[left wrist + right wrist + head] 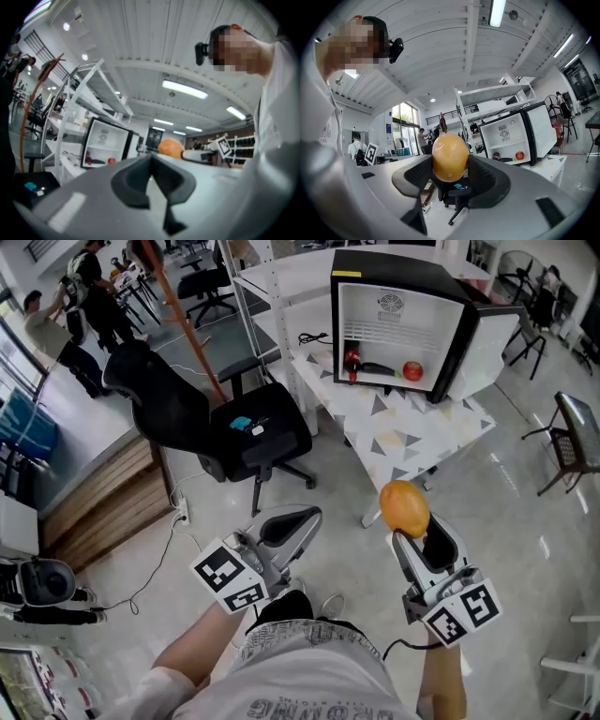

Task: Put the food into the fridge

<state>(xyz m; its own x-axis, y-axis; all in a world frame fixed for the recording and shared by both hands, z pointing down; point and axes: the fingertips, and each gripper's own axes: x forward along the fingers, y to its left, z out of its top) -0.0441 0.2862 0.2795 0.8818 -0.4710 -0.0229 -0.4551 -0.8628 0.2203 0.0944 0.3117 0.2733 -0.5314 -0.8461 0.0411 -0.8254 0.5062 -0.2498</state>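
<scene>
Orange fruit [405, 508] clamped between fingers of right gripper [411, 529], held above floor [511, 488], well short of mini fridge [398, 320] on far surface [412, 432]. Fridge door [489, 338] open, red apple [412, 370] inside. Left gripper [292, 521]: fingers closed together, empty. Step: carrying. Next: advance, place fruit on shelf, release.

Nothing legible: the fridge label [390, 306] and shirt lettering [291, 706] are too blurred.

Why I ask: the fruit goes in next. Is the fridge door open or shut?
Open: the fridge shows its white interior, and its door is swung out to the side.
</scene>
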